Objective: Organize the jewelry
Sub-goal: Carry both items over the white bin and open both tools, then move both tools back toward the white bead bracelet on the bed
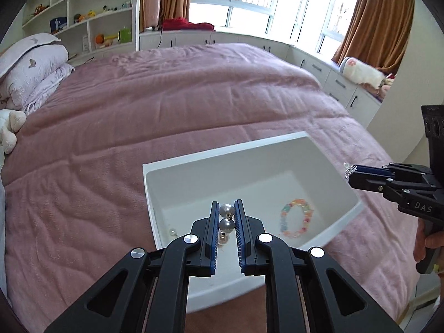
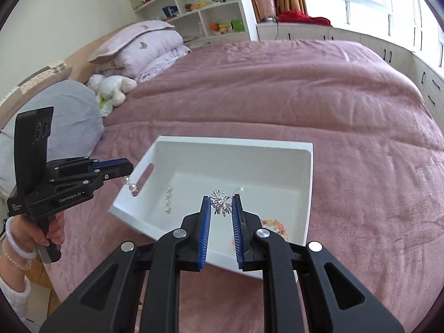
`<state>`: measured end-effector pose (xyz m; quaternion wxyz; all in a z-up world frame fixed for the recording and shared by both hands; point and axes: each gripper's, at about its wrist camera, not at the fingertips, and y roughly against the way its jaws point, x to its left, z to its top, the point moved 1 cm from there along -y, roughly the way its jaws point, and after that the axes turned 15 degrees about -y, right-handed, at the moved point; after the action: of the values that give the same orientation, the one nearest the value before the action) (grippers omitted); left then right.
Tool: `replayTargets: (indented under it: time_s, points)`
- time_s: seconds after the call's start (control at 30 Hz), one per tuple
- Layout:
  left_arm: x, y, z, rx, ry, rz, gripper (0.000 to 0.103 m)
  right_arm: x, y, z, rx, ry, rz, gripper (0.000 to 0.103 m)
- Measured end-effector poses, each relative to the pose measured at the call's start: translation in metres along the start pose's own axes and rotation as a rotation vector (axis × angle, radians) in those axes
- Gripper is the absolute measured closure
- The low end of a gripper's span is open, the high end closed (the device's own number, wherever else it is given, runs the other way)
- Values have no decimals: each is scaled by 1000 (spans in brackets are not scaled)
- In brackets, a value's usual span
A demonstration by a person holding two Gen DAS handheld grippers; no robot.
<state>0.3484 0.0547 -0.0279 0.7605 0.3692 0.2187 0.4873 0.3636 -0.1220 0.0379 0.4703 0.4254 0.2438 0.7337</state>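
Note:
A white bin [image 1: 211,156] [image 2: 236,141] sits on the pink bedspread. My left gripper [image 1: 227,208] [image 2: 128,172] is shut on a pearl drop earring [image 1: 225,216] [image 2: 130,186], which hangs at the bin's near left wall. My right gripper [image 2: 221,202] [image 1: 350,172] is shut on a silver tassel earring [image 2: 220,204] [image 1: 348,169] above the bin's inside. In the bin lie a pastel bead bracelet [image 1: 296,217] [image 2: 274,227] and a small pearl earring [image 2: 168,201] [image 1: 172,232].
The pink bedspread [image 1: 166,111] [image 2: 305,97] spreads all round the bin. Folded quilts and a pillow [image 2: 144,47], a plush toy [image 2: 111,87] and a grey cushion [image 2: 61,108] lie toward the headboard. Shelves, cabinets and windows line the far walls. A person's hands hold both handles.

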Motion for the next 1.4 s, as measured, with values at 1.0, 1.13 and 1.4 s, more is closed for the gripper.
replayTargets:
  time_s: [1.0,1.13,1.4]
  points:
    - [-26,17,9,-73,-10,46,35,-2,8,-8,-97,-12,-19,33]
    - [-38,59,-3,-133,-64,71,23,17,49,-28,-157,72,27,26]
    - [-61,118,-70,-170,-117,47,21,48,87,-96,-117,275,145,26]
